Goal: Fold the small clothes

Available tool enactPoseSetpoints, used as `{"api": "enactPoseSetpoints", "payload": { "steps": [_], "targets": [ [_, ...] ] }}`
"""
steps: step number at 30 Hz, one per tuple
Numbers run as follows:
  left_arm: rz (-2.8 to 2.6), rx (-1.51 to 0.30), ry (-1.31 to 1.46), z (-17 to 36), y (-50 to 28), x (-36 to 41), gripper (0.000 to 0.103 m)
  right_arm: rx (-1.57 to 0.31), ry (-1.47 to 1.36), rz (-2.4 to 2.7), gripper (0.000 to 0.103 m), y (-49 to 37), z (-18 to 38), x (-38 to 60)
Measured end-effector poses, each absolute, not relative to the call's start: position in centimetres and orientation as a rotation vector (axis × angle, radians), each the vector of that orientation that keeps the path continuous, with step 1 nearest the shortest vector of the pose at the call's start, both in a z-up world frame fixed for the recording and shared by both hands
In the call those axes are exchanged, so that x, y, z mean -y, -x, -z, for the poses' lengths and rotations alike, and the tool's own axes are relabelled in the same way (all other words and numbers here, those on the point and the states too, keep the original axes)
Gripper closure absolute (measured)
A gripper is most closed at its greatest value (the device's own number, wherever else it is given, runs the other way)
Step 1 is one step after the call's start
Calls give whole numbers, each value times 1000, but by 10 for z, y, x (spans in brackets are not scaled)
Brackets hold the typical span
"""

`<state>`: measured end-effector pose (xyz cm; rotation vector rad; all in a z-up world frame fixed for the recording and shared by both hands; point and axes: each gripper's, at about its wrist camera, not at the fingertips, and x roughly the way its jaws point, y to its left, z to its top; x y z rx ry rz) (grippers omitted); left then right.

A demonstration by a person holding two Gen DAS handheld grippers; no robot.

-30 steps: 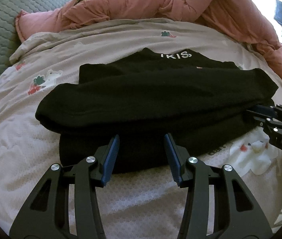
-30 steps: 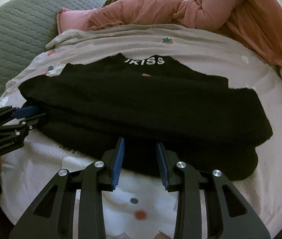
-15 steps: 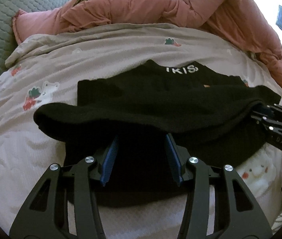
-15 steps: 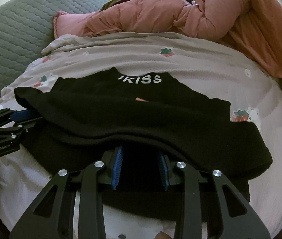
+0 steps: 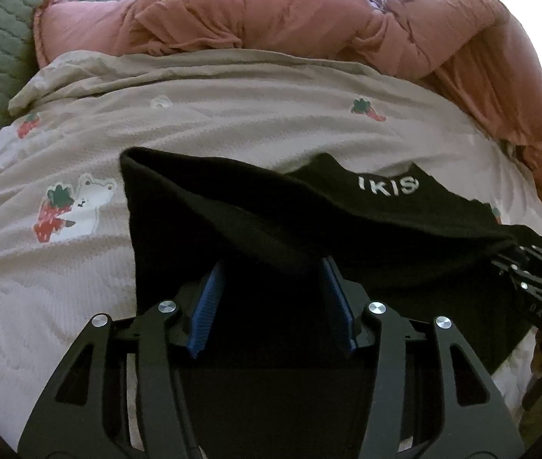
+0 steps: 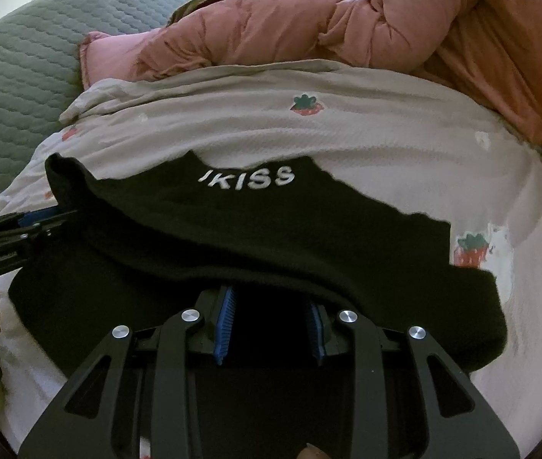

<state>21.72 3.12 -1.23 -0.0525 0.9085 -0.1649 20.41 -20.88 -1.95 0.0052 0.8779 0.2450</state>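
A black garment (image 5: 271, 222) with white "IKISS" lettering (image 6: 248, 179) lies on the strawberry-print bedsheet (image 5: 232, 114). Both grippers have their fingers pushed under its raised near fold. My left gripper (image 5: 273, 267) is open, its blue pads (image 5: 206, 306) wide apart under the cloth, fingertips hidden by the fold. My right gripper (image 6: 271, 298) is open too, its blue pads (image 6: 225, 317) apart and tips hidden under the fold. The right gripper shows at the right edge of the left wrist view (image 5: 527, 271). The left gripper shows at the left edge of the right wrist view (image 6: 22, 225).
A bunched pink duvet (image 5: 309, 23) lies across the back of the bed and curves down the right side (image 6: 500, 57). A green quilted cover (image 6: 22, 57) lies at the left. The bedsheet (image 6: 347, 126) stretches between garment and duvet.
Both grippers have pushed forward under the garment's near edge. The fold now drapes over the fingertips and the folded edge has moved farther up the garment, toward the lettering.
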Motion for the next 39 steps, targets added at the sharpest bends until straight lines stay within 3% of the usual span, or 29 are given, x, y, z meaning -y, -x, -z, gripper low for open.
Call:
{"api": "enactPoseSetpoints", "payload": {
  "steps": [11, 25, 31, 39],
  "targets": [
    [150, -846, 83, 3, -214, -53, 49, -835, 20, -109, 72, -241, 17, 225],
    [36, -846, 103, 14, -215, -85, 45, -748, -42, 0, 67, -202, 8, 273],
    [31, -854, 93, 20, -216, -85, 44, -799, -52, 53, 60, -213, 16, 297],
    [22, -862, 88, 25, -219, -86, 44, -853, -41, 36, 58, -236, 31, 297]
  ]
}}
